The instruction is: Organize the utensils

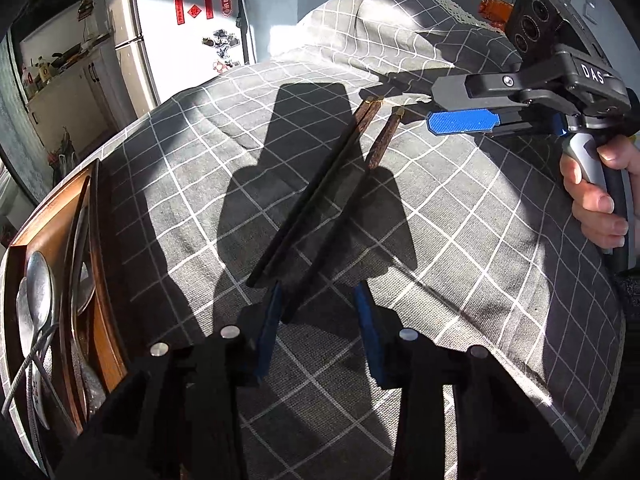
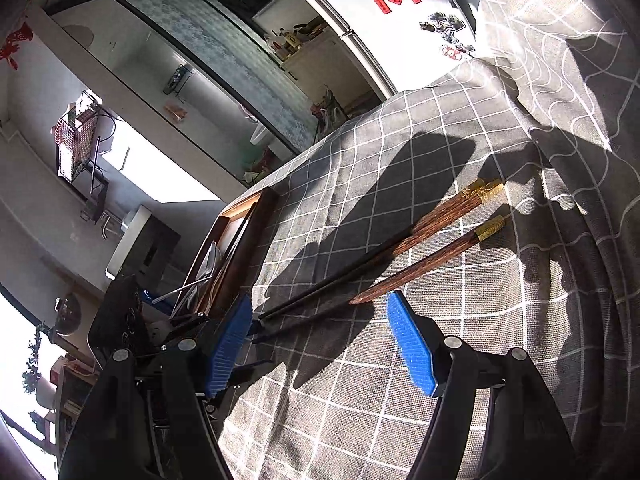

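Three dark wooden chopsticks with gold ends [image 1: 320, 196] lie on the grey checked cloth, a pair side by side and one apart; they also show in the right wrist view [image 2: 400, 256]. My left gripper [image 1: 318, 300] is open, its blue fingers either side of the thin tips. My right gripper [image 2: 320, 312] is open just above the chopsticks' thin ends; in the left wrist view it [image 1: 460, 114] hovers near their gold ends. A wooden tray [image 1: 106, 300] at the left holds metal spoons [image 1: 38, 300].
The checked cloth [image 1: 480, 240] covers the table and a raised hump at the back. A fridge [image 1: 188, 20] and kitchen cabinets stand beyond the table's far edge. The tray also shows in the right wrist view [image 2: 256, 232].
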